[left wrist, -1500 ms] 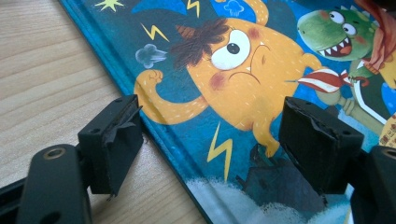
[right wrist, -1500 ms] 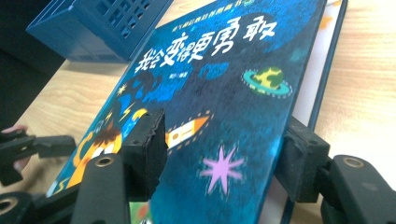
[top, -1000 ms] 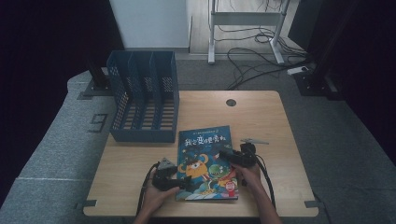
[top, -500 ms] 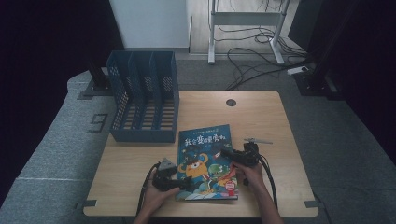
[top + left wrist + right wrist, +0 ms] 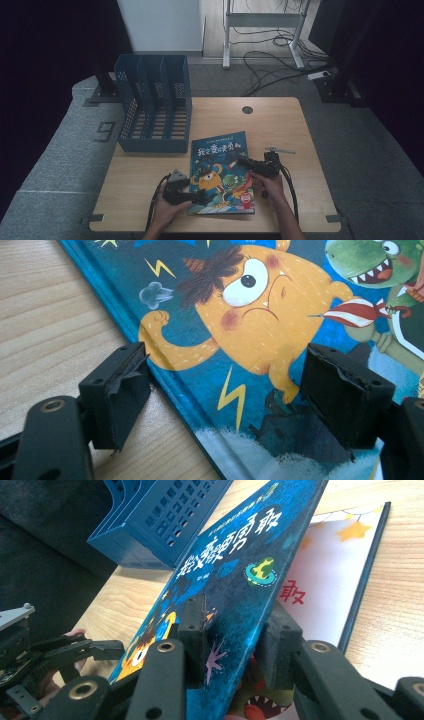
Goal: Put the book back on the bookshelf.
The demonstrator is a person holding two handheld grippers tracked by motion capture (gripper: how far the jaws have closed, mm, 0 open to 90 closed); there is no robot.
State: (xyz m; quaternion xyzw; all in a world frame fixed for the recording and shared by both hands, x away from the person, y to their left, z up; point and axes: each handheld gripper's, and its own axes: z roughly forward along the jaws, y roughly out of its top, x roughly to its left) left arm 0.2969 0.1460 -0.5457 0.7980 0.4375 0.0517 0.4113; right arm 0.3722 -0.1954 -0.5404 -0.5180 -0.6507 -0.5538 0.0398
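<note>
Table (image 5: pixel 280 120) carries our picture book (image 5: pixel 220 172) near its front edge, the blue file rack (image 5: pixel 152 110) at its back left corner, nothing between them. Our right gripper (image 5: pixel 234 635) has just been closing and now pinches the lifted front cover. Our left gripper (image 5: pixel 225 390) stands wide, straddling the book's left edge.

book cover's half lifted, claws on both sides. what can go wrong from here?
1. The right claw pinches just the front cover, already raised off the first page; pulling may open the book rather than lift it.
2. The left claw stands open over the spine edge, so the book could slide across the table.
</note>
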